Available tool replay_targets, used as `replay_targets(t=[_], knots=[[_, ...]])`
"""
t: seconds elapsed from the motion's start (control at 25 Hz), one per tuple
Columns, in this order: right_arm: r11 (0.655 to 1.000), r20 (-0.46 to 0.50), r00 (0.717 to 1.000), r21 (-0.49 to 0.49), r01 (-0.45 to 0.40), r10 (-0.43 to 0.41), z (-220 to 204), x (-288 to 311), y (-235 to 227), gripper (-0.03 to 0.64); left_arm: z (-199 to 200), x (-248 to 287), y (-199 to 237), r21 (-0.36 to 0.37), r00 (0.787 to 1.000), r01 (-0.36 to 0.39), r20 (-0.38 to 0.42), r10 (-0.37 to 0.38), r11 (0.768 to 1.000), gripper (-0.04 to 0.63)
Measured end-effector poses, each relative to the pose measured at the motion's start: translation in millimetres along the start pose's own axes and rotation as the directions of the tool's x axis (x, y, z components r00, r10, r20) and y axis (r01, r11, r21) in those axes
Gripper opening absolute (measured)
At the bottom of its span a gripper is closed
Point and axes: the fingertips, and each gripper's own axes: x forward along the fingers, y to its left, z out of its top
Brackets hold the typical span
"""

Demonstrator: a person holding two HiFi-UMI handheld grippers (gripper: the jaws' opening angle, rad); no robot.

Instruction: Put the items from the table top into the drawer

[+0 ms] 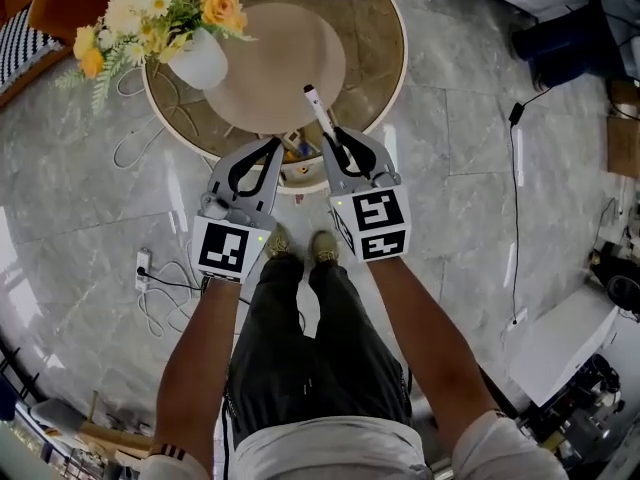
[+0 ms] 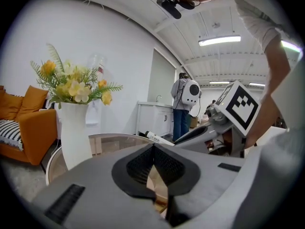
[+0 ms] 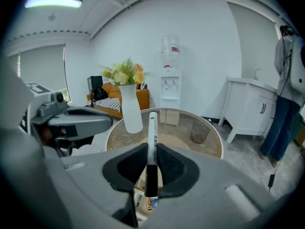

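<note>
The right tool [image 1: 335, 140] is clamped narrowly on a marker [image 1: 320, 116], gripping it at its black end. The marker's long axis runs along the jaws and its white barrel points away from the person, out over the near edge of the round counter [image 1: 380, 28]. Beside it, the left tool [image 1: 272, 148] has its jaw tips pressed together with nothing between them. Just beyond both tools, the drawer [image 1: 298, 171] stands open under the counter's rim. Farther back on the left, a white vase [image 1: 200, 60] of flowers stands on the counter
</note>
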Motion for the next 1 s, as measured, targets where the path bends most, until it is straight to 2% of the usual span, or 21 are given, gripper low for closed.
replay_targets(t=[0.28, 0.48, 0.72, 1.0], knots=[[0.997, 0.076, 0.995, -0.025, -0.070, 0.072, 21, -64, 16, 0.064, 31, -26, -38, -0.017, 0.996, -0.079, 0.049, 0.079, 0.997, 0.000], [0.991, 0.126, 0.983, -0.046, -0.126, 0.131, 22, -103, 18, 0.064, 42, -38, -71, -0.022, 0.988, -0.139, 0.067, 0.140, 0.990, 0.000], [0.981, 0.127, 0.973, -0.064, -0.184, 0.191, -13, -147, 17, 0.064, 35, -56, -114, -0.035, 0.969, -0.226, 0.093, 0.229, 0.973, 0.000], [0.970, 0.082, 0.968, -0.071, -0.232, 0.237, -63, -173, 24, 0.064, 11, -78, -148, -0.035, 0.963, -0.262, 0.061, 0.263, 0.965, 0.000]])
